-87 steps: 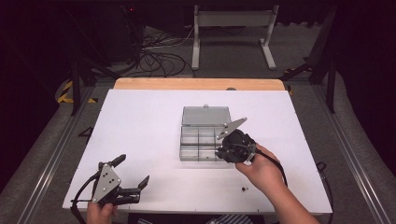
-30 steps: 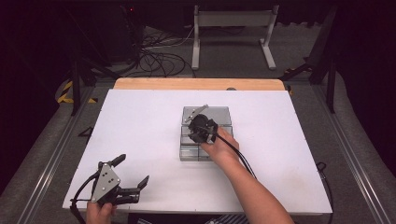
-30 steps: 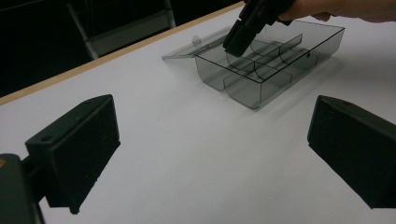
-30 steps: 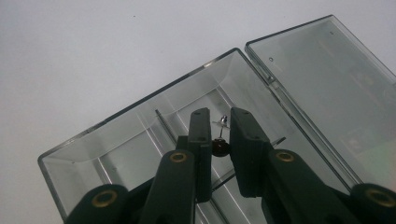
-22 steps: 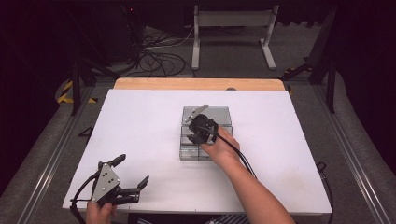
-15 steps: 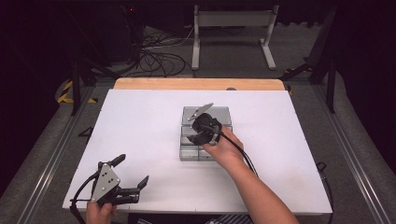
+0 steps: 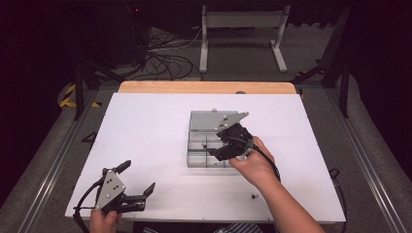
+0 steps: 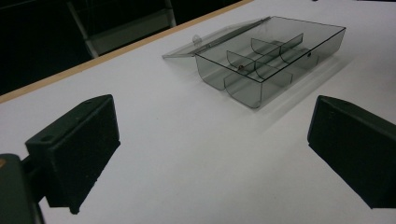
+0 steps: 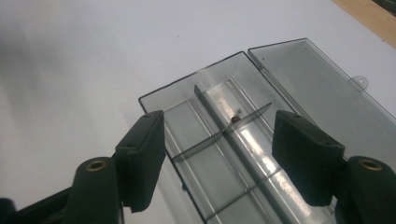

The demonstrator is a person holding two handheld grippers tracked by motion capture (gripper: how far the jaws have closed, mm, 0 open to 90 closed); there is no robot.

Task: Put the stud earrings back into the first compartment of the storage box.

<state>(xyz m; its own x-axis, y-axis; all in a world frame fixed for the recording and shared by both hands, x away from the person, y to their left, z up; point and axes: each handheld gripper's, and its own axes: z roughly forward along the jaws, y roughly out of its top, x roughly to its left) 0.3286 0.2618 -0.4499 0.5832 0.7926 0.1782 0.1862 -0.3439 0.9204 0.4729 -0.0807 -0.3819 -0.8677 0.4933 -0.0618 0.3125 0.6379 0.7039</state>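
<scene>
A clear smoky compartment box point(image 7: 198, 143) lies at the table's middle, its lid point(image 7: 209, 120) folded flat behind it. My right gripper point(image 7: 216, 141) hovers just over the box's right half, jaws open and empty. In the right gripper view, the gripper point(image 9: 219, 140) looks down on the dividers, the lid point(image 9: 317, 79) and a tiny reddish-brown piece point(image 9: 235, 119) in one compartment. My left gripper point(image 7: 137, 177) rests open near the front left corner, well away from the box. In its own view, the left gripper point(image 8: 210, 140) frames the box point(image 8: 271, 60) between wide-apart jaws.
A tiny dark piece point(image 7: 253, 196) lies on the white table point(image 7: 145, 126) in front of the right hand. A wooden strip point(image 7: 204, 87) edges the far side. Cables and a metal stand point(image 7: 243, 29) sit on the floor beyond.
My right gripper came from the box's right edge to over its middle, then drew back a little to the right. The left gripper has stayed still.
</scene>
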